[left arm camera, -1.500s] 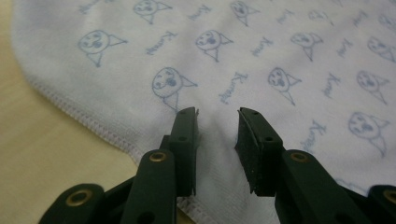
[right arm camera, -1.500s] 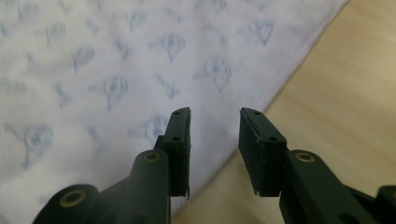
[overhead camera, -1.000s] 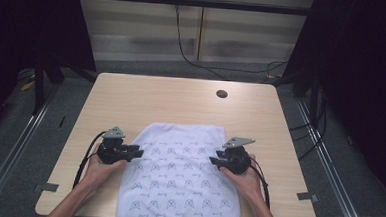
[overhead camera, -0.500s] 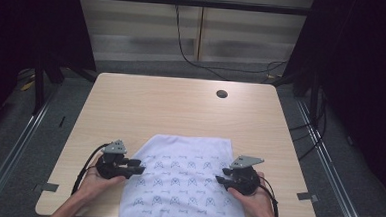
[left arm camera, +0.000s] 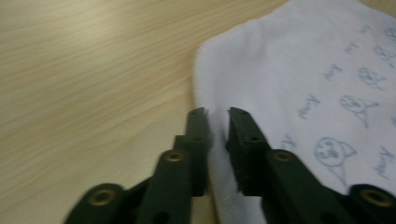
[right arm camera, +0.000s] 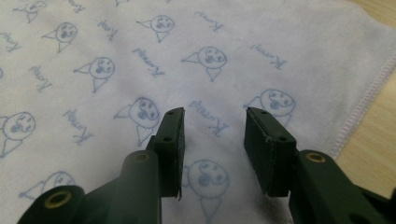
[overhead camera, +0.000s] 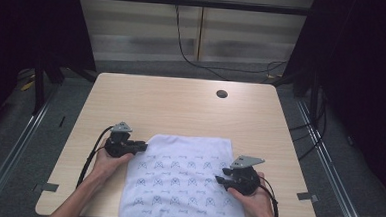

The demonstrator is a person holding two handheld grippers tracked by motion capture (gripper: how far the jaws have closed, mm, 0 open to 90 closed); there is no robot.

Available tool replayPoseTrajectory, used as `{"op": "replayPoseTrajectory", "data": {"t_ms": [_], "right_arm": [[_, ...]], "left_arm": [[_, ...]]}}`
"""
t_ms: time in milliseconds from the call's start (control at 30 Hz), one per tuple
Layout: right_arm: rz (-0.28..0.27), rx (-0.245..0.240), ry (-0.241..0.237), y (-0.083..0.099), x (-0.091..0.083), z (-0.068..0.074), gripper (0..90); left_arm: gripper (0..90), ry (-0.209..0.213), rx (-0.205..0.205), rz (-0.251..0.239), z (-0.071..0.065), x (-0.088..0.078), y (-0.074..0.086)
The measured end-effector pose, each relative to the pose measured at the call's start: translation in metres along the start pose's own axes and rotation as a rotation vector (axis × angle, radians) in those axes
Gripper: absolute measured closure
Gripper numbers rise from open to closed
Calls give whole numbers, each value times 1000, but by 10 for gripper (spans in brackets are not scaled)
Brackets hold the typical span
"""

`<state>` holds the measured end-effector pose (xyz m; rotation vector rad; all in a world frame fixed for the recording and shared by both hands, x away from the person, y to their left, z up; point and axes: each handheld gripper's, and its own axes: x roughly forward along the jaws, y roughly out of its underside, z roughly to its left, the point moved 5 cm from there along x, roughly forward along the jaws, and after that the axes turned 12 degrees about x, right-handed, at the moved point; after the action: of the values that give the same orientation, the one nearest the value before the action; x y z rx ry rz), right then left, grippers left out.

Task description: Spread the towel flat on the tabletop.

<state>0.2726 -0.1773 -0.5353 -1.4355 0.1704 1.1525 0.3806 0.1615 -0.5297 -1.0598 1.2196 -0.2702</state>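
Dim room, light wood counter (overhead camera: 181,108) with dark floor and cables behind it, and the whole job sits at the near edge. Closest in, a white cloth (overhead camera: 182,183) printed with little blue cartoon faces lies flat on the counter and hangs a bit over the front edge, between the two hands. The right tongs (overhead camera: 221,180) rest on the cloth's right side, jaws about half apart with flat fabric showing between them, so they're gripping nothing as far as I can see. A bit farther up, the left tongs (overhead camera: 143,146) sit at the cloth's far-left corner; their jaws have just been closing and are now down to a narrow slot with the cloth's edge running into it. Looks pinched or as good as, though there's a sliver of gap showing in the left gripper view. Handling-wise I'd guess the cloth is light, soft and floppy, so it'll sag and fold wherever it isn't held. Best bet is taking it by the stitched hem or a corner, where the layer is firmer and easy to nip off the wood; grabbing mid-panel would just bunch it. There's small blue script repeated between the faces, too loose and tiny for me to read, maybe a name. Farther back the counter is bare apart from a round cable hole (overhead camera: 222,94) near the far edge.
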Motion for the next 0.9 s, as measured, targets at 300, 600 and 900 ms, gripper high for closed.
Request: {"op": "replayPoseTrajectory", "data": {"t_ms": [300, 600, 900], "right_arm": [[2, -1, 8, 1, 0, 2, 574], [11, 7, 3, 0, 0, 1, 560], [16, 11, -4, -2, 1, 2, 541]], "left_arm": [[674, 171, 151, 31, -64, 0, -7], [665, 90, 2, -105, -22, -26, -15], [595, 113, 60, 33, -33, 11, -3]]}}
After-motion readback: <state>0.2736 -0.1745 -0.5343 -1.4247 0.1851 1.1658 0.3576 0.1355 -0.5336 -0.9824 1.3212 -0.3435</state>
